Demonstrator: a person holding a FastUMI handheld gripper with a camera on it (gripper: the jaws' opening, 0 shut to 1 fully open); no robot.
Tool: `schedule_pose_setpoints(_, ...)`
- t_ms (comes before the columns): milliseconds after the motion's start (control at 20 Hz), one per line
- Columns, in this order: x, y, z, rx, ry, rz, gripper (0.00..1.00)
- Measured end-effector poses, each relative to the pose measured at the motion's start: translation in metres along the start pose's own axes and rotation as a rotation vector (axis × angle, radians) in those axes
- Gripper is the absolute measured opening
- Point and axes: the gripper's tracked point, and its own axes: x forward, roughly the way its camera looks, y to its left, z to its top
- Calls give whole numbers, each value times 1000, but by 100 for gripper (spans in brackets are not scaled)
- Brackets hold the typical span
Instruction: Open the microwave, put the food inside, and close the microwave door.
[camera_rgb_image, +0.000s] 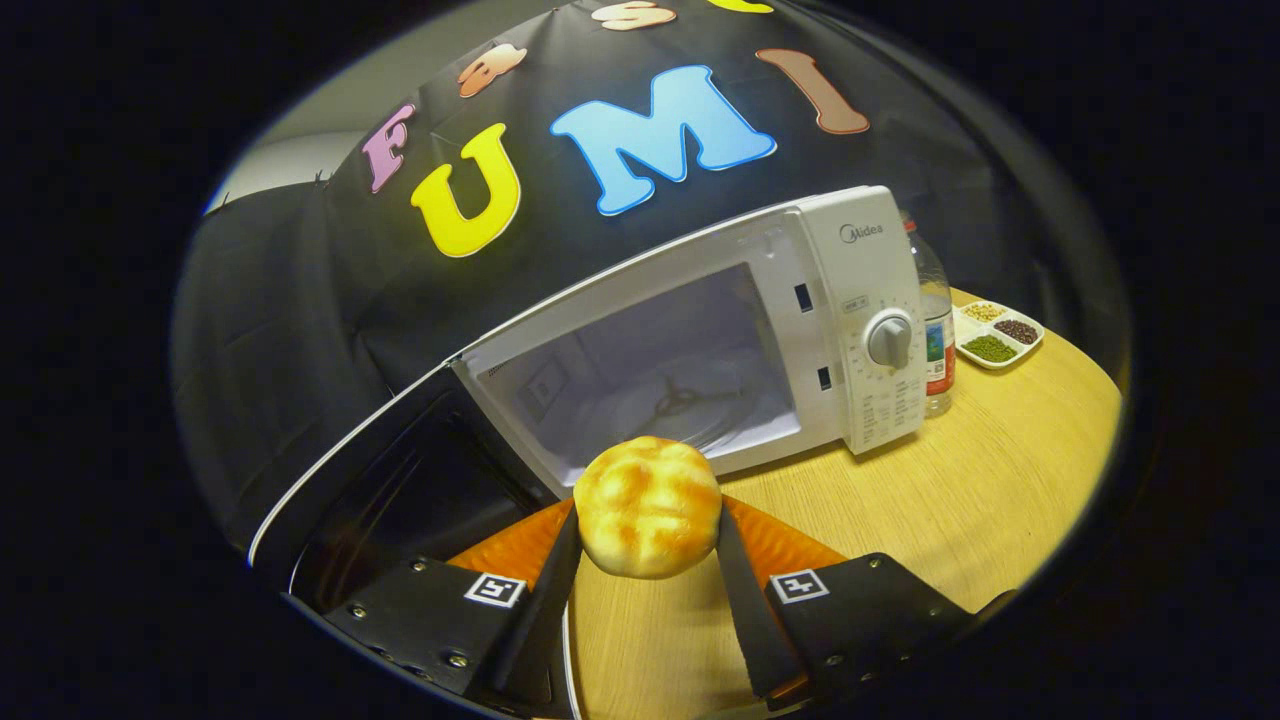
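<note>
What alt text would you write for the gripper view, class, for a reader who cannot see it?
The hand-held gripper is shut on a golden bread bun, held before the white microwave, whose door hangs open. Beyond stand a bottle and a tray of beans on the wooden table.

Your gripper (647, 545) reaches forward on two flat, blade-like fingers (738, 575) that narrow toward their tips and widen toward the body. Each one is bolted into a broad, matte black block with angled, faceted edges, one block on either side. You can see small round silver screws dotted along the outer edges of both blocks, several on the left and a few on the right. On the top face of each block, near its inner corner, sits a small square white tag printed with a black pixel-pattern marker. The blocks' surfaces look smooth and carry a faint sheen.
</note>
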Motion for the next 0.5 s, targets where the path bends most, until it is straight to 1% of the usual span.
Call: schedule_pose_setpoints(500,74,5,16,44,-31,47,74)
